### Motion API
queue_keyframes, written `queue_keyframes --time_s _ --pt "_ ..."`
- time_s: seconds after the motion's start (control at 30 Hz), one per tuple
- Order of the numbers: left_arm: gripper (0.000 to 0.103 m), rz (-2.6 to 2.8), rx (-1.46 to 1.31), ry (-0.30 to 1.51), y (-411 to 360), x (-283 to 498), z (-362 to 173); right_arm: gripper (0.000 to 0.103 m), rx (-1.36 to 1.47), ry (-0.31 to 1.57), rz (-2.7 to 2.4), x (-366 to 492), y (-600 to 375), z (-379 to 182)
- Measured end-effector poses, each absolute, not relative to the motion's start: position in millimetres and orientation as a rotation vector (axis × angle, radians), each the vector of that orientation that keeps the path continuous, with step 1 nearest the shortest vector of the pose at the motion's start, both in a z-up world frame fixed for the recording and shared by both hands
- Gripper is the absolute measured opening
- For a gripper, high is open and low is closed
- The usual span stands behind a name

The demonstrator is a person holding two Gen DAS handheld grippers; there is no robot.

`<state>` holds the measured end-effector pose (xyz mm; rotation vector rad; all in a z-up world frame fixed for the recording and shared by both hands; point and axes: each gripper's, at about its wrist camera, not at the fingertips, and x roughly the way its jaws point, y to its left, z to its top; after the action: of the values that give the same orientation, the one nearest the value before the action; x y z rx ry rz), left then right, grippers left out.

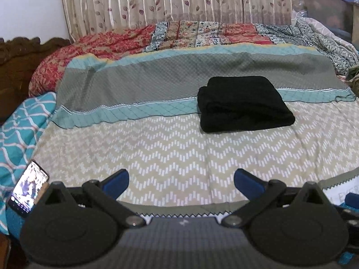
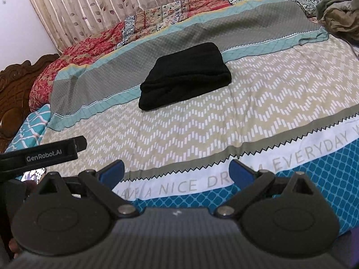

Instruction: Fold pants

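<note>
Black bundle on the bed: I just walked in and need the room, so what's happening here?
A person holds a two-finger tool in each hand. The black pants lie folded into a compact stack on the patterned bedspread, untouched. The left tool and right tool are both open and empty, held back near the bed's edge. The folding looks finished.

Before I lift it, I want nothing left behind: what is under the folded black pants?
The black pants lie on the patterned bedsheet, across its teal stripe and zigzag band. Both grippers are open and away from them. Whatever lies directly beneath the bundle is covered.
</note>
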<state>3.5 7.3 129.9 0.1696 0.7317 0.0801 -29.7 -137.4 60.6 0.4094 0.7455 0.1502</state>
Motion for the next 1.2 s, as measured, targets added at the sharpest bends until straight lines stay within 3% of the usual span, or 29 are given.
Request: queue_keyframes --time_s 1.2 --pt "0.103 0.145 0.224 0.723 16 5 124 0.101 0.425 0.751 0.151 -30 -140 63"
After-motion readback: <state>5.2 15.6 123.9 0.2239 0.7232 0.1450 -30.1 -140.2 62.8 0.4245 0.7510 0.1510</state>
